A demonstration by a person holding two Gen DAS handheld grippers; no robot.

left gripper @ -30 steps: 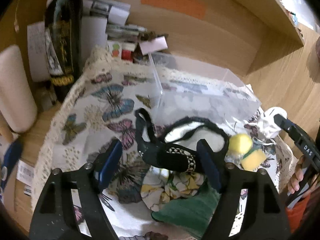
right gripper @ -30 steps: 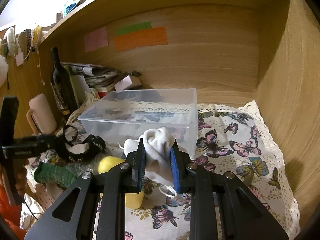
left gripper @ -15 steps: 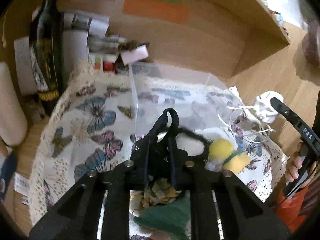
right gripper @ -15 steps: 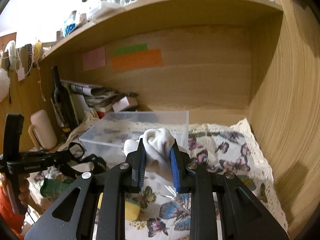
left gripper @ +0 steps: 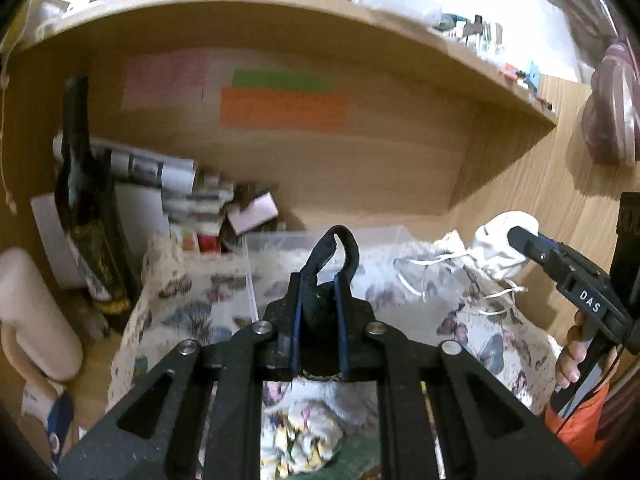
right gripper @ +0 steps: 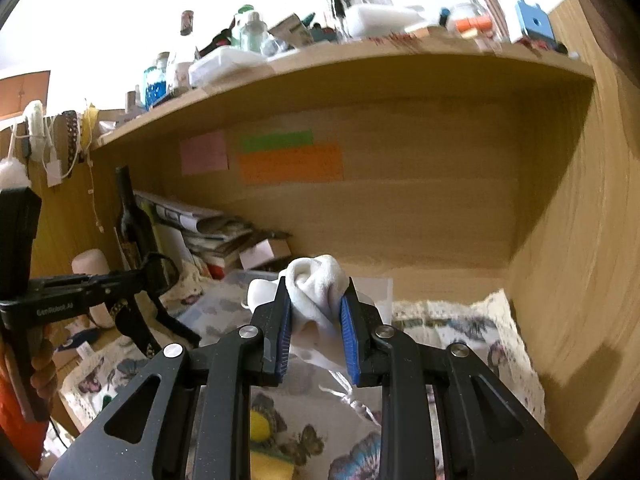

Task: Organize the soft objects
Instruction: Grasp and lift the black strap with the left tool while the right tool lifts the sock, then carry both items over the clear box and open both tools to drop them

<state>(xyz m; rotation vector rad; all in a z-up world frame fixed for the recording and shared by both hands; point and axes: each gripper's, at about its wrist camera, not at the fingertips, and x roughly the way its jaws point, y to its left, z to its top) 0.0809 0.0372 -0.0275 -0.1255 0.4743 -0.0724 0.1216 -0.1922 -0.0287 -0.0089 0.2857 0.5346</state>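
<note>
Left wrist view: left gripper [left gripper: 320,322], jaws just closed on a black strap [left gripper: 334,254], and right gripper [right gripper: 316,330], pinching a white cloth [right gripper: 316,280], hold both above the clear bin [left gripper: 320,240]; each should release only once inside.

we see both grippers as matte black frames with silver screws and blue-lined jaws: the left gripper [left gripper: 319,320], the right gripper [right gripper: 316,330] marked "das" in white. orange clothing [left gripper: 576,420] shows below.
</note>
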